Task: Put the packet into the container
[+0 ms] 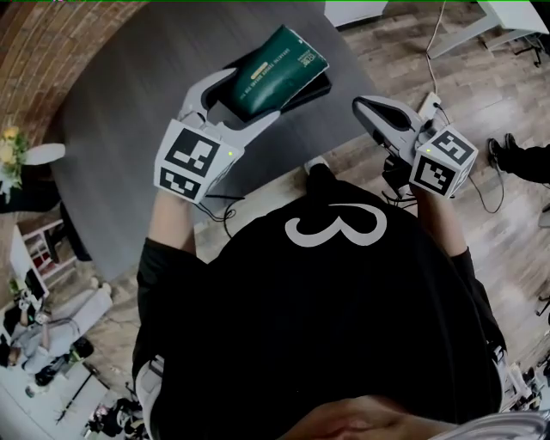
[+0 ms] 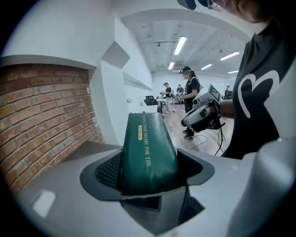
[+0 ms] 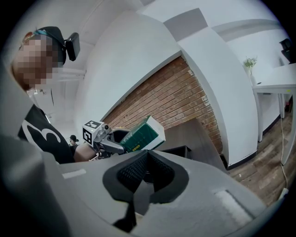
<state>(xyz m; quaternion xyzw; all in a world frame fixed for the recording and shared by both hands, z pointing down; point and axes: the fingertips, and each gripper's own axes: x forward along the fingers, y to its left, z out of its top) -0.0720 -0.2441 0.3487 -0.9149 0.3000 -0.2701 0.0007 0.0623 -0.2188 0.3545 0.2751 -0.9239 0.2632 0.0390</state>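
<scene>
A dark green packet (image 1: 275,70) with gold print sticks up out of my left gripper (image 1: 236,103), which is shut on its lower end. In the left gripper view the packet (image 2: 148,148) fills the space between the jaws and points away. It hangs just above a black container (image 1: 314,89) that lies on the round grey table (image 1: 129,112). My right gripper (image 1: 371,113) hovers off the table's edge to the right, shut with nothing in it. The right gripper view shows the packet (image 3: 141,133), the left gripper and the container (image 3: 178,151) beyond its own closed pads.
A brick wall (image 1: 34,51) curves behind the table. Cables and a power strip (image 1: 430,105) lie on the wooden floor to the right, near white table legs (image 1: 481,26). Other people (image 2: 190,99) stand far off in the room.
</scene>
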